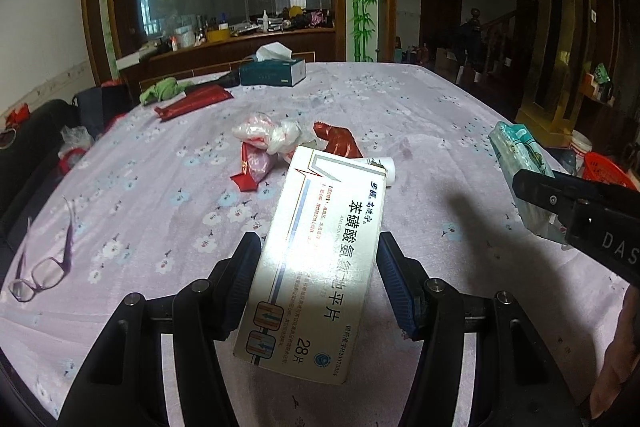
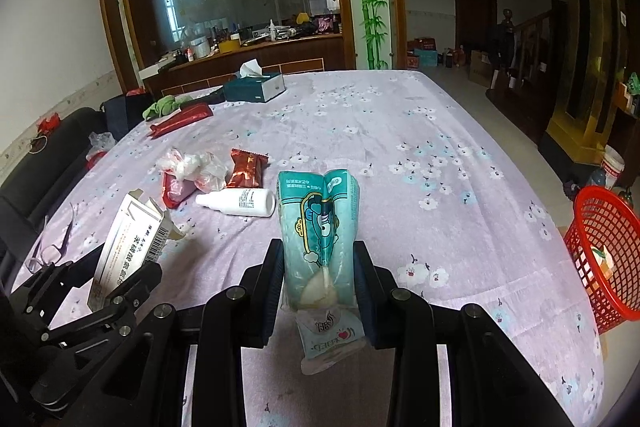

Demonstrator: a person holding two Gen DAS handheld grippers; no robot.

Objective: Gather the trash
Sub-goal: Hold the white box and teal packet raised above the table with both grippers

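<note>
My left gripper [image 1: 318, 242] is shut on a white medicine box [image 1: 320, 259], held tilted above the flowered lilac tablecloth [image 1: 420, 115]. Seen from the right wrist view, the box [image 2: 128, 243] has an open top flap. My right gripper [image 2: 319, 247] is shut on a teal tissue pack [image 2: 318, 223], held upright; the pack [image 1: 516, 155] also shows at the right in the left wrist view. On the cloth beyond lie a white bottle [image 2: 240, 202], a crumpled plastic bag [image 2: 188, 163], a brown-red wrapper [image 2: 246, 169] and a red packet [image 1: 252, 167].
A red mesh basket [image 2: 604, 255] stands on the floor off the table's right edge. Purple glasses [image 1: 44, 267] lie at the left. Further back are a long red packet [image 1: 192, 101], a green cloth [image 1: 160, 91] and a tissue box [image 1: 274, 71]. A dark sofa [image 2: 36, 167] lines the left side.
</note>
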